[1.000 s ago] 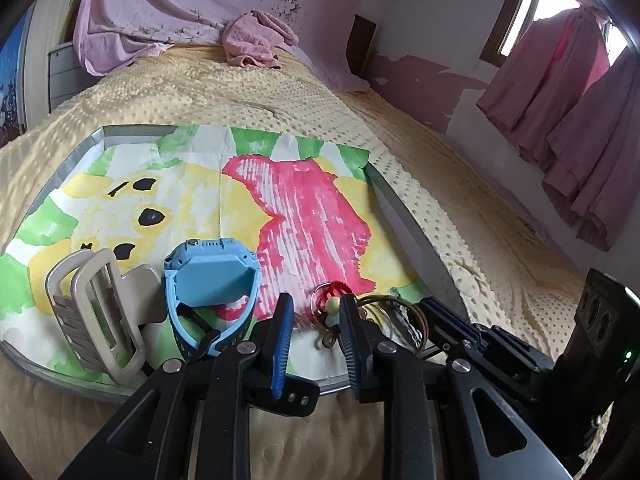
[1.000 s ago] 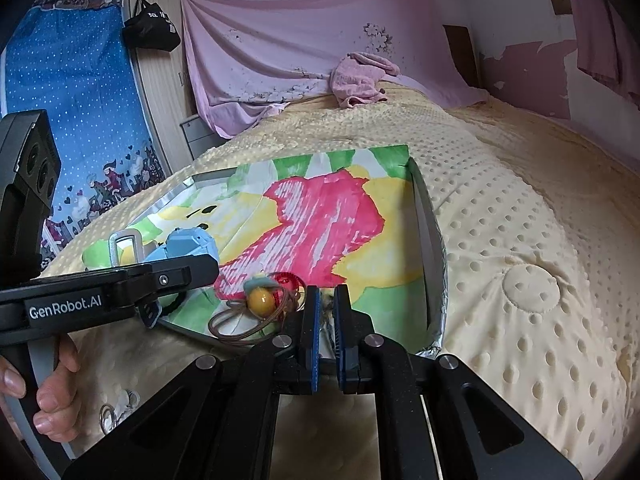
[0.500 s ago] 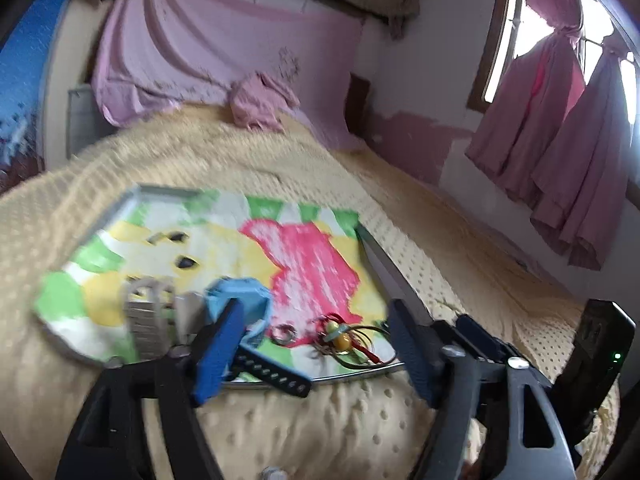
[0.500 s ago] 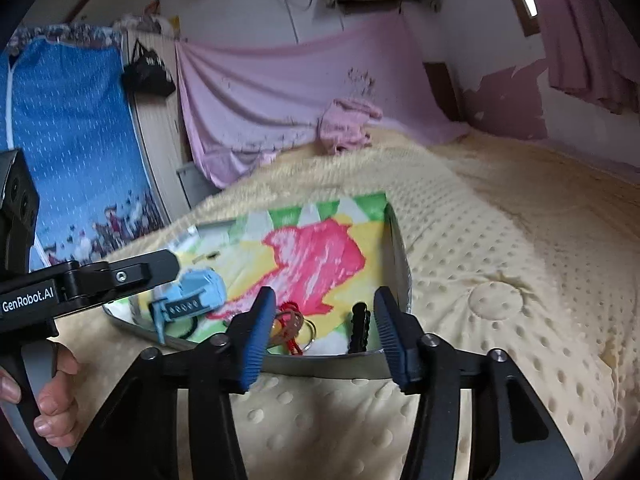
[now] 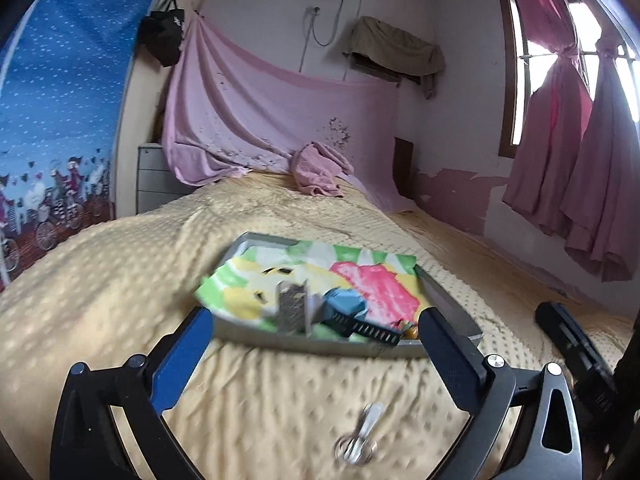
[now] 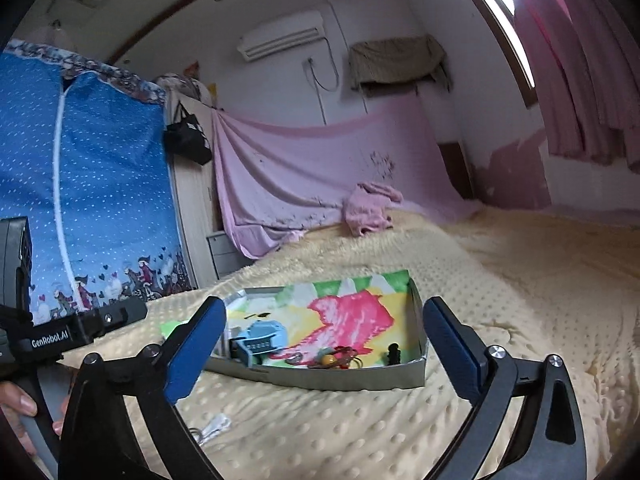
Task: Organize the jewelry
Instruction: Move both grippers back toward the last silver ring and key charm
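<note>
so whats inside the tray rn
On the painted paper lining the tray: a blue watch, a grey hair clip, a small black piece and a tangle of bracelets with a yellow bead. The near wall hides anything lying against it.

bed (image 5: pixel 120 288) with dotted yellow blanket, pink sheet (image 5: pixel 256 120) draped on white wall, air conditioner (image 6: pixel 280 40) above, pink curtains (image 5: pixel 576 184) at bright window

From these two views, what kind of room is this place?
Most likely a bedroom in a home. A wide bed with a yellow dotted blanket fills the room, pink curtains hang at a window, and an air conditioner sits high on the wall.
</note>
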A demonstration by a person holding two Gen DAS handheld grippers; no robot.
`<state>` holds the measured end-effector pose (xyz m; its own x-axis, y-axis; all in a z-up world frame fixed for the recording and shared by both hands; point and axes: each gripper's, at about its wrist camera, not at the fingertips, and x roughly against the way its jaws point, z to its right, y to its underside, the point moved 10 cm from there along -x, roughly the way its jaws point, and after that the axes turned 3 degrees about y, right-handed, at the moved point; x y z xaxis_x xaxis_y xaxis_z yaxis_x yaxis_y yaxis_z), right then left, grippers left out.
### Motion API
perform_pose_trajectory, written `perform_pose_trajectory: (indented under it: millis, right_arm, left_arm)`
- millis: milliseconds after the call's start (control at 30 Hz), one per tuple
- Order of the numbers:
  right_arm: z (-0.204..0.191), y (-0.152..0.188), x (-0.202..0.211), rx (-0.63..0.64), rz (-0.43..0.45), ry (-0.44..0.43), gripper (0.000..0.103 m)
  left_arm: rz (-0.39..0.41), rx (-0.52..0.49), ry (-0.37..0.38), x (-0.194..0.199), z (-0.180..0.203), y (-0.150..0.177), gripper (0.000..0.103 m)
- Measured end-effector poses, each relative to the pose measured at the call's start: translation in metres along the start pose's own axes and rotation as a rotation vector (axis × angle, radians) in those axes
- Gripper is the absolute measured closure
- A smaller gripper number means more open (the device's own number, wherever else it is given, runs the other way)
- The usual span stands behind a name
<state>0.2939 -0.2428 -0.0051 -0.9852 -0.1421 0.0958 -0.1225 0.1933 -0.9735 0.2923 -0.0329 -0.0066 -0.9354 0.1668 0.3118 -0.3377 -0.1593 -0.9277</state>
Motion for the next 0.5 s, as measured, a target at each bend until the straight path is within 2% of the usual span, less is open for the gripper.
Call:
perform_pose_trajectory:
  millis: [200, 500]
  right_arm:
    - [-0.017, 0.004, 0.028, 0.03, 0.002, -0.013, 0.002]
    - [-0.041, 0.002, 0.066, 0.143, 0.042, 0.0, 0.002]
  left_arm:
    - [0.006, -0.024, -0.054, 0.03, -0.019, 0.022, 0.0]
    - [0.071, -0.037, -0.096, 0.062, -0.028, 0.028, 0.0]
